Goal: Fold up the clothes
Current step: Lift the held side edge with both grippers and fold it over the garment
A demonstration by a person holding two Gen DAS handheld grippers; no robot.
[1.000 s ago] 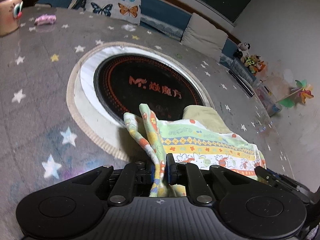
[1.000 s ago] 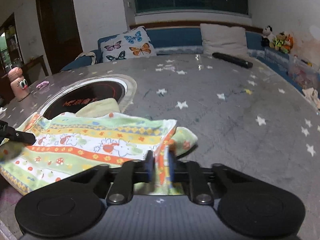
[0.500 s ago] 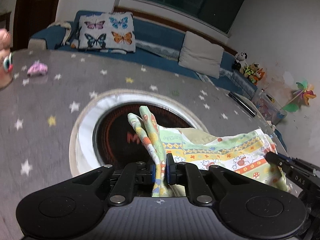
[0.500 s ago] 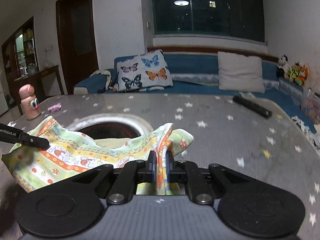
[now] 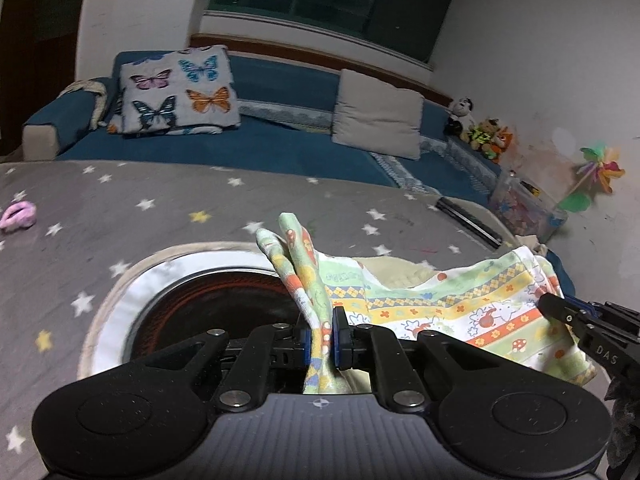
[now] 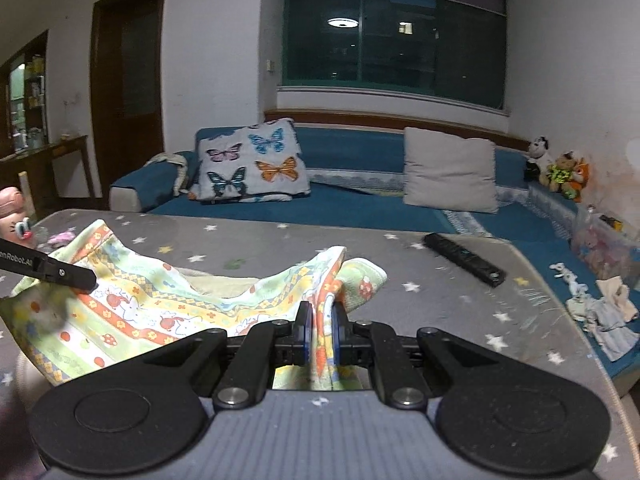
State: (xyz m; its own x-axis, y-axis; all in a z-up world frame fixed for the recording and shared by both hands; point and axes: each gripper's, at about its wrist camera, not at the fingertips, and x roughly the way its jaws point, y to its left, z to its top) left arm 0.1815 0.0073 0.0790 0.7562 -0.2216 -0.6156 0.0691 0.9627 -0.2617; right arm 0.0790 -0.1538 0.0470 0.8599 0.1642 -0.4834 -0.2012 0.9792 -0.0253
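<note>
The patterned garment [image 5: 440, 304], pale green with yellow, orange and white bands of small flowers, animals and mushrooms, hangs stretched between the two grippers above the grey star-printed table [image 5: 120, 208]. Its long axis runs from left to right, from one gripper to the other, and the printed bands follow the same direction; the middle of the upper edge sags a little. The left gripper [image 5: 322, 334] is closed on one bunched end of the cloth, which sticks up past the fingers and also hangs down behind them. The right gripper [image 6: 320, 330] is closed in the same way on the opposite end. Under the garment, near the left side, lies the round dark inset with a white ring [image 5: 224, 292] in the table. Farther on the table there are a black remote control [image 6: 464, 259] and a small pink object [image 5: 18, 215]. Behind the table stands the blue sofa [image 6: 352, 148] with a butterfly cushion [image 6: 252, 162].
</note>
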